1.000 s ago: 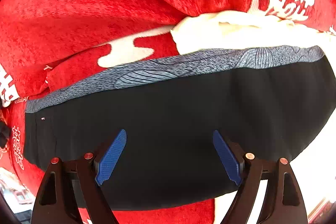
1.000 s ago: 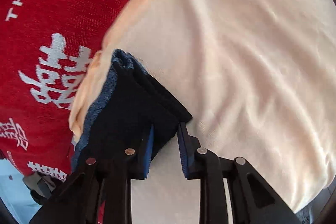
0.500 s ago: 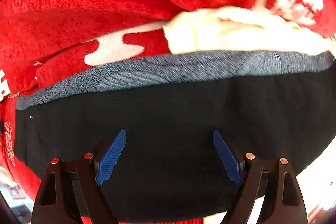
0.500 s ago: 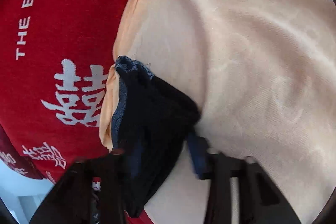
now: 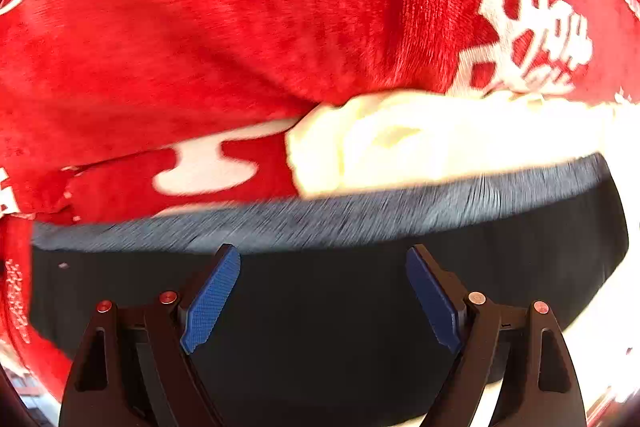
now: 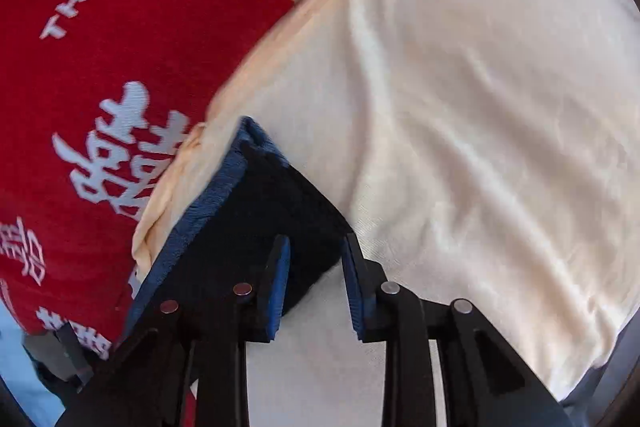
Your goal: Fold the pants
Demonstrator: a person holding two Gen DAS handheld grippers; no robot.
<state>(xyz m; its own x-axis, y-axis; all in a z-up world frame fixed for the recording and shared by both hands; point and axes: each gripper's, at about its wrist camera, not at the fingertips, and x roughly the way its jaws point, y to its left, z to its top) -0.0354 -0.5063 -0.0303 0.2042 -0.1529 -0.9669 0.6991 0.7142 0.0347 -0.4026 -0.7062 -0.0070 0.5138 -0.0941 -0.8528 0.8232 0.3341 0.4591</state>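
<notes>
- Black fabric pants with a grey-blue patterned waistband (image 5: 320, 307) lie spread flat, partly on a red plush blanket with white characters (image 5: 240, 27) and partly on a cream-coloured cloth (image 6: 480, 107).
- Left gripper (image 5: 322, 291): jaws wide open, empty, poised over the black panel; the waistband runs crosswise just ahead of the tips.
- Right gripper (image 6: 316, 283): jaws part open, straddling the folded corner of the pants; pads appear clear of the fabric, so no grip confirmed.
- Long axis of the waistband edge runs left to right across the left view; the right gripper sits at its end.
- Judgement: the right gripper is nearer to a grasp; closing there comes first.
</notes>
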